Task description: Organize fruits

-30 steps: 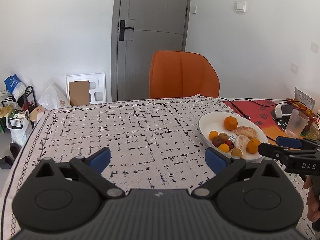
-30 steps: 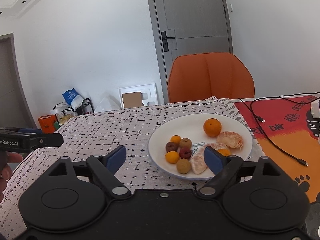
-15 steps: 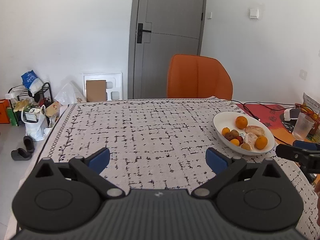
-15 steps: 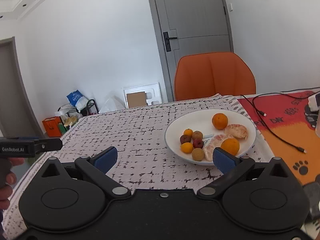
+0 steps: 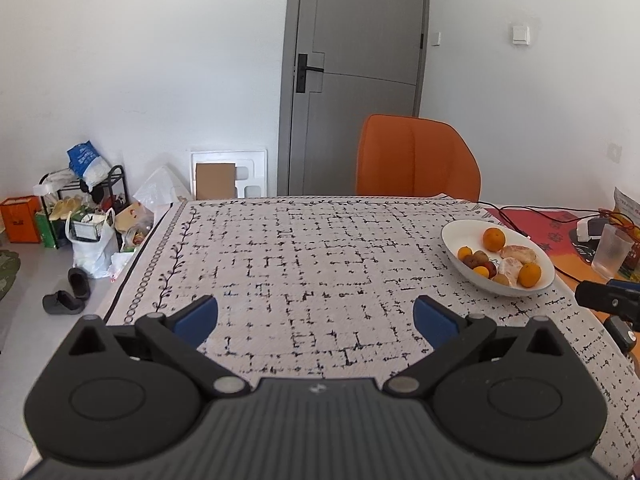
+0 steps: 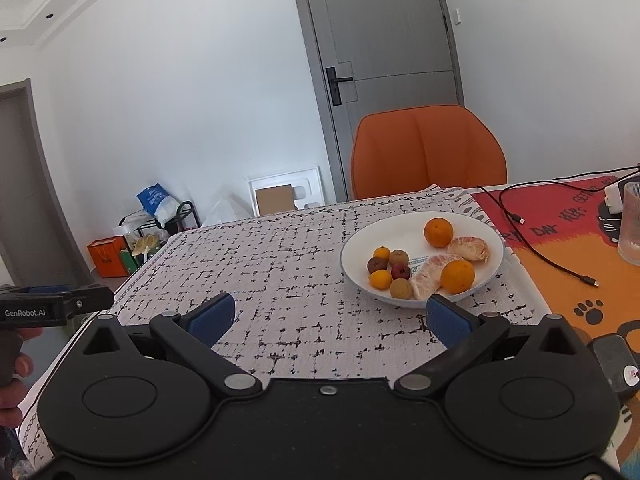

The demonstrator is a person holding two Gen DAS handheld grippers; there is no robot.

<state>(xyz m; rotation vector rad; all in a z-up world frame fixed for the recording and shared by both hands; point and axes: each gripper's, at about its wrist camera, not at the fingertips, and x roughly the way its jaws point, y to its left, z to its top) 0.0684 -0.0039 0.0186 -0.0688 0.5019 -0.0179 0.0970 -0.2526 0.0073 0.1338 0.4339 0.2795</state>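
Both grippers hang back from the plate (image 6: 496,240) with every fruit on it, so the sorting looks finished or paused. The right gripper (image 6: 328,316) has just spread its jaws to full width with nothing between them; the left gripper (image 5: 316,316) is wide and empty too. For any further pick, approach the plate low from the desk (image 5: 320,248) side, taking the near orange (image 6: 458,276) first so the small fruit stays put.

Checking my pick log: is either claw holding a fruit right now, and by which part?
Nothing is held. The left claw and right claw both stand open with only tablecloth between their fingers; all the fruit lies on the white plate.
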